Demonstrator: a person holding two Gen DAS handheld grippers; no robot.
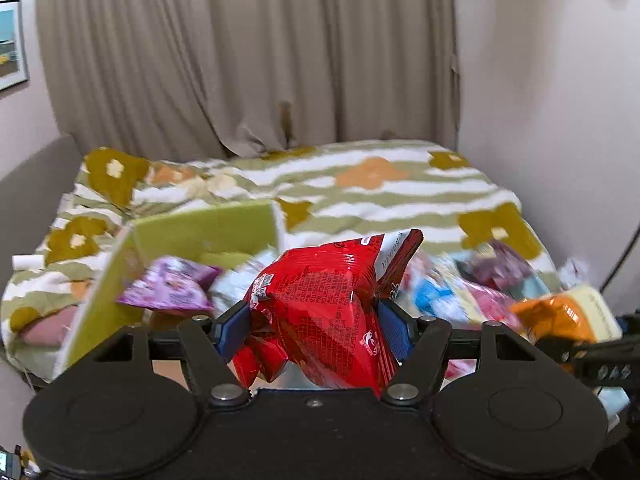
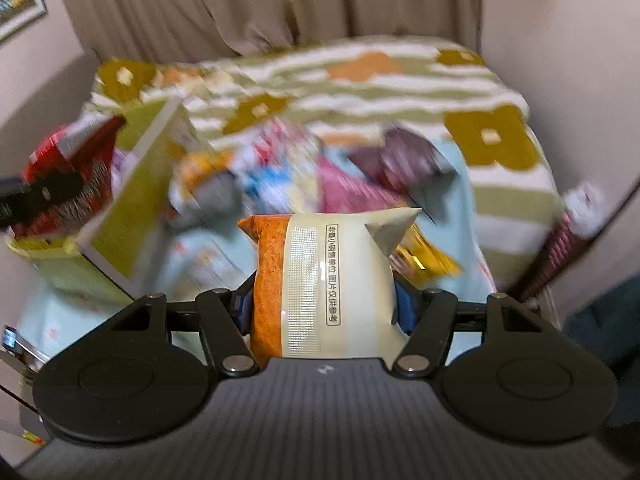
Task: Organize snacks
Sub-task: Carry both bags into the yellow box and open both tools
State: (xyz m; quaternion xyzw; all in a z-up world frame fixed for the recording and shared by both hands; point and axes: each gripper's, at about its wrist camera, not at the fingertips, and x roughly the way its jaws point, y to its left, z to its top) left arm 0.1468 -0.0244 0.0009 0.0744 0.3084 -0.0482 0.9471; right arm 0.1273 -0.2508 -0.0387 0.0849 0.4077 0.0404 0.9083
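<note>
My left gripper (image 1: 314, 322) is shut on a red snack bag (image 1: 320, 292), its blue pads pressing both sides and the bag held off the bed. The same red bag (image 2: 60, 168) shows at the far left of the right wrist view. My right gripper (image 2: 324, 306) is shut on an orange and cream packet (image 2: 320, 264), also visible as the packet (image 1: 560, 312) at the right edge of the left wrist view. An open green box (image 1: 200, 232) sits left of the red bag, with a purple packet (image 1: 168, 284) inside. Several loose snack packets (image 2: 320, 168) lie blurred on the bed.
The bed carries a green and white striped blanket (image 1: 380, 196) with flower shapes. A beige curtain (image 1: 248, 60) hangs behind it, with walls close on both sides. A framed picture (image 1: 12, 44) hangs at the left. The green box (image 2: 132, 200) stands left of the snack pile.
</note>
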